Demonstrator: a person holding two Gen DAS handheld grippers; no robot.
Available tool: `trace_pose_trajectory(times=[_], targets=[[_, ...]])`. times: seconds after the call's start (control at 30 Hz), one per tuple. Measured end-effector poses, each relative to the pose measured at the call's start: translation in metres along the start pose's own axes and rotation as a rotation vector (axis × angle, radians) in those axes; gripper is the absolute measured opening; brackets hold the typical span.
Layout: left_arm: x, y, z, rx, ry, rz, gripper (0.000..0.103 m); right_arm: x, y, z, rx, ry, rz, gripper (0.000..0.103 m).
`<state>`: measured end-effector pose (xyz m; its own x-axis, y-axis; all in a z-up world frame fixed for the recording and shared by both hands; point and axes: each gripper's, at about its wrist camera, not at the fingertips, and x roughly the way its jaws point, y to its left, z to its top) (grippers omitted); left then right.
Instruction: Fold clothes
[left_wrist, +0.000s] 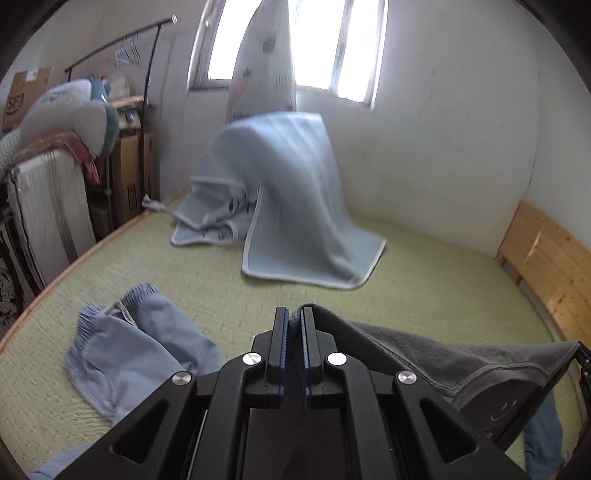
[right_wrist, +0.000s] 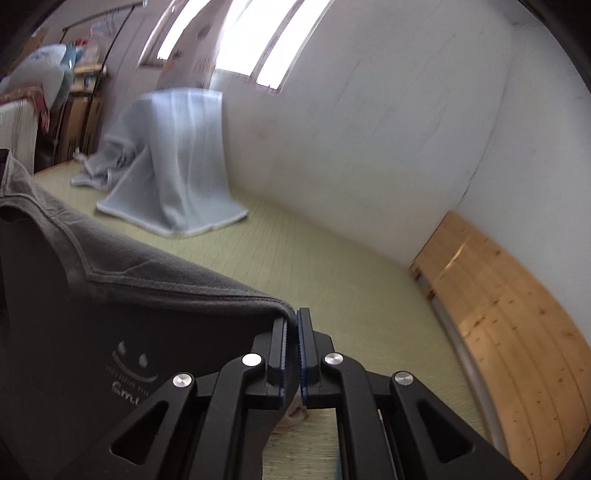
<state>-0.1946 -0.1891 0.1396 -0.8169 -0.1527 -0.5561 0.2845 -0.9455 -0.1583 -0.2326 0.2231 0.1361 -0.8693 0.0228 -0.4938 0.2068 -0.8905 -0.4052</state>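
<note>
Left wrist view: crumpled pale blue trousers with gathered cuffs (left_wrist: 136, 347) lie near the left edge of the pale green woven bed mat (left_wrist: 424, 280). The black left gripper (left_wrist: 294, 317) is clamped tight on one corner of a dark grey fleece garment with stitched hem (left_wrist: 461, 363), which spans rightward, lifted off the mat, to the frame's right edge. Toward the far edge of the mat, below the window (left_wrist: 332, 44), a light blue blanket with pale trim (left_wrist: 291, 192) is draped over something hidden. Right wrist view: grey garment (right_wrist: 122, 280) fills the left; black right gripper (right_wrist: 291, 321) pinches its other corner, jaws closed. Wooden headboard (right_wrist: 509, 314) borders the mat's right edge.
</note>
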Motion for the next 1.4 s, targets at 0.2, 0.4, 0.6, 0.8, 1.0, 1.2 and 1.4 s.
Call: trace_pose_trajectory(times=[0.2, 0.4, 0.6, 0.8, 1.0, 1.2, 1.4], targets=[[0.071, -0.007, -0.018, 0.054, 0.047, 0.047, 0.005, 0.093, 0.016, -0.018, 0.010, 0.120, 0.055, 0.003], [0.130, -0.007, -0.033, 0.092, 0.088, 0.064, 0.006, 0.168, 0.039, -0.030, 0.030, 0.221, 0.094, 0.003], [0.155, -0.015, -0.039, 0.141, 0.122, 0.052, 0.007, 0.199, 0.049, -0.031, 0.043, 0.269, 0.117, 0.004], [0.136, -0.013, -0.044, 0.114, 0.126, -0.011, 0.049, 0.181, 0.048, -0.029, 0.039, 0.254, 0.128, 0.049], [0.090, 0.001, -0.058, 0.040, 0.137, -0.079, 0.060, 0.148, 0.046, -0.037, 0.038, 0.269, 0.186, 0.056], [-0.004, 0.015, -0.102, -0.079, 0.062, -0.163, 0.082, 0.117, 0.068, -0.046, 0.114, 0.254, 0.403, 0.061], [-0.065, 0.012, -0.155, -0.234, 0.097, -0.352, 0.089, 0.131, 0.116, -0.051, 0.086, 0.255, 0.465, 0.061]])
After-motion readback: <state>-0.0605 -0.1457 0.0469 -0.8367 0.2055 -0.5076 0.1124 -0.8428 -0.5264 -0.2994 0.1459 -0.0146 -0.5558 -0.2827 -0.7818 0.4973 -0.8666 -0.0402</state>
